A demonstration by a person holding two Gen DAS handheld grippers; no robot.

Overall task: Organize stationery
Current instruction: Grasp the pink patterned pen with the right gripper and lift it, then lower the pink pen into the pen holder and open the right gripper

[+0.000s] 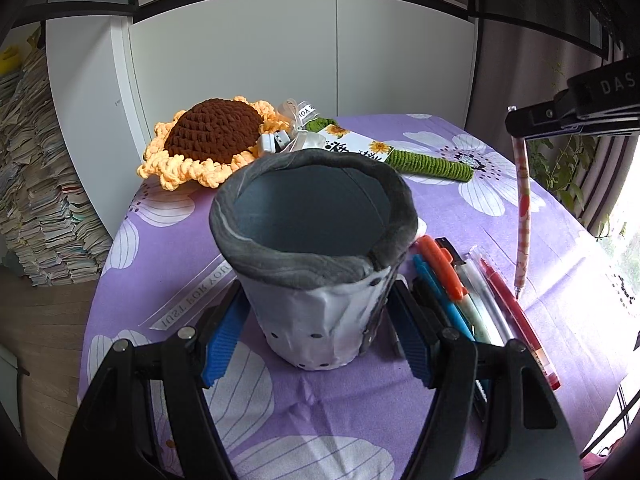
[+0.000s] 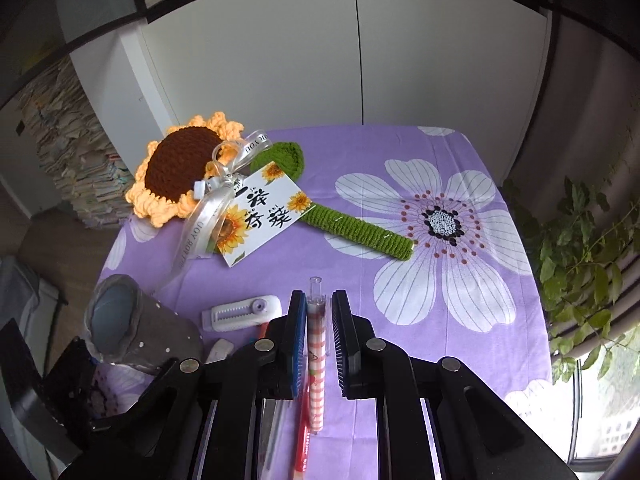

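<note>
A grey felt pen holder (image 1: 316, 256) stands upright on the purple cloth between the fingers of my left gripper (image 1: 316, 332), which grip its lower sides. It also shows in the right wrist view (image 2: 132, 324). My right gripper (image 2: 319, 320) holds a pink-and-white checked pen (image 2: 316, 352) between its pads; in the left wrist view this pen (image 1: 523, 216) hangs nearly upright, tip just above the cloth, right of the holder. Several pens (image 1: 472, 300) lie on the cloth beside the holder: orange, blue, black, clear and red.
A crochet sunflower (image 2: 180, 168) with green stem (image 2: 360, 228), ribbon and a card (image 2: 260, 216) lies at the back of the table. A white correction tape (image 2: 244, 312) lies near the holder. A cabinet (image 2: 352, 48) stands behind, stacked papers at left, a plant (image 2: 580, 248) at right.
</note>
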